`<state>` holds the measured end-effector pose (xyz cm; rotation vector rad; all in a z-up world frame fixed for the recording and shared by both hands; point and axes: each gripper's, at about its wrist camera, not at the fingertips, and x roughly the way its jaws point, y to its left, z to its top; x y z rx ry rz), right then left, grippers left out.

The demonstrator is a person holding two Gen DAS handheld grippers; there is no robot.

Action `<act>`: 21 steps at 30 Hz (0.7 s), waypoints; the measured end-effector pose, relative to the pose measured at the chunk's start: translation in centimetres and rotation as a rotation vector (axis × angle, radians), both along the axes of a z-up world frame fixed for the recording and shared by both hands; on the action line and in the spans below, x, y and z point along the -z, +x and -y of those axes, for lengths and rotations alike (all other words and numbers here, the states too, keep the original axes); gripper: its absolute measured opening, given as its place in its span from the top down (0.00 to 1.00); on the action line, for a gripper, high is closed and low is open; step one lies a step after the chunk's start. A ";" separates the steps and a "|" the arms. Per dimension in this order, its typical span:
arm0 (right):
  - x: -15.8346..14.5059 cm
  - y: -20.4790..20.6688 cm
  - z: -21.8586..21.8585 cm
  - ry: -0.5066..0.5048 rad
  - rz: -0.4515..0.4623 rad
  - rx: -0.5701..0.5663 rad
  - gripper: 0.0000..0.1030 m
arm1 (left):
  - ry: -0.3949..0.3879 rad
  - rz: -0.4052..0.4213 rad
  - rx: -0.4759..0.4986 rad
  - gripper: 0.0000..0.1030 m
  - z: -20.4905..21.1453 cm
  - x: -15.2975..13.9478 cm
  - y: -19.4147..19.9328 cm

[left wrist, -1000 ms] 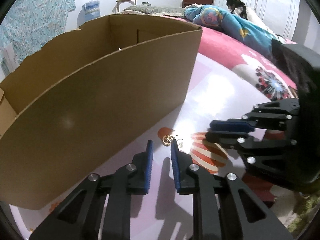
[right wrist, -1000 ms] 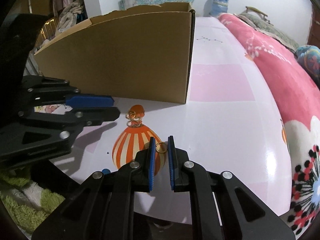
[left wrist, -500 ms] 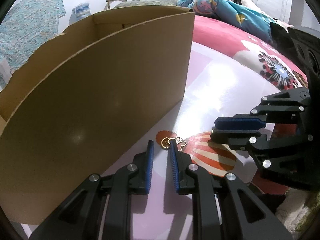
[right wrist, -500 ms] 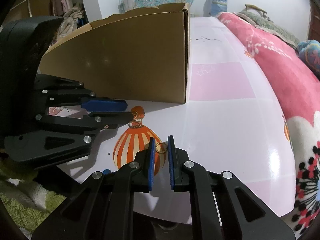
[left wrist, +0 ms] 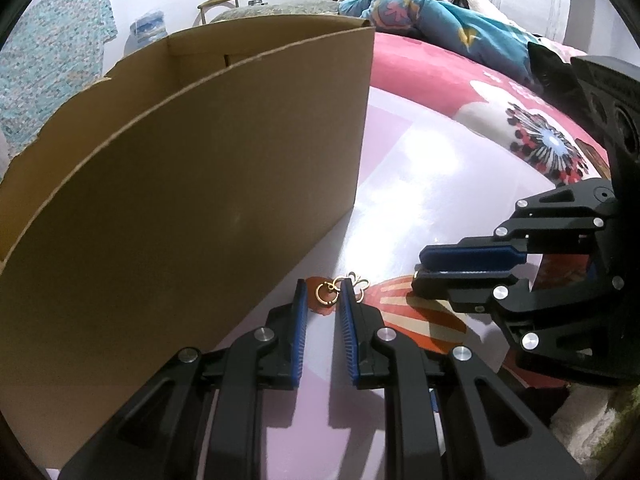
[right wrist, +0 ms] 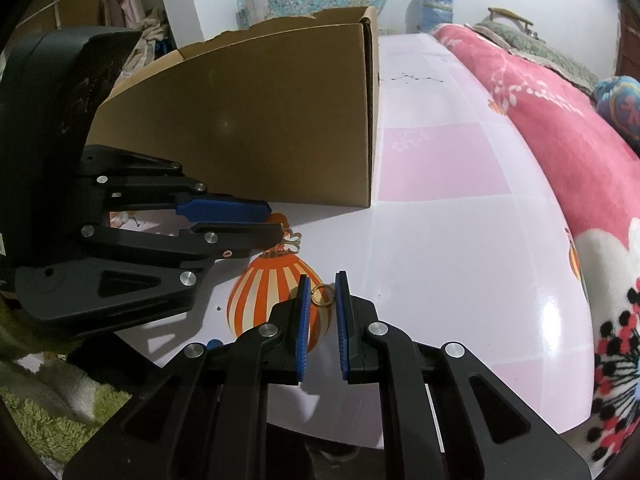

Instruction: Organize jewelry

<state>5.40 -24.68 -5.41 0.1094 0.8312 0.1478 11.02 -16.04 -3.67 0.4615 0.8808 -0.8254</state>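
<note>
A tall cardboard box stands on the left of the pink tabletop, its near wall plain brown. Just beside its lower corner the left gripper lies low over the table, its blue pads a little apart, with a small gold ring lying on the surface between the tips. A gold butterfly-shaped earring sits touching that ring, just past the right-hand pad. Further right the right gripper comes in from the side, and from this view I cannot tell what it has.

Its own camera settles that: the right gripper has its pads set narrowly around a second gold ring, which looks lightly pinched between them over the orange striped balloon print. To the left there, the left gripper hides the first ring; only the butterfly earring peeks out past its tips. A pink floral blanket lies along the right.
</note>
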 end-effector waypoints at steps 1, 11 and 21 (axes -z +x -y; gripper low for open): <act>0.0 0.0 0.0 0.000 0.000 0.000 0.90 | -0.003 -0.002 0.006 0.89 -0.1 0.0 -0.1; 0.0 0.0 0.0 -0.001 0.000 0.000 0.90 | -0.002 -0.015 -0.008 0.93 -1.0 -0.2 -0.5; 0.0 0.0 0.0 -0.005 -0.001 -0.001 0.90 | 0.016 -0.051 -0.068 0.99 -3.9 -0.3 -1.1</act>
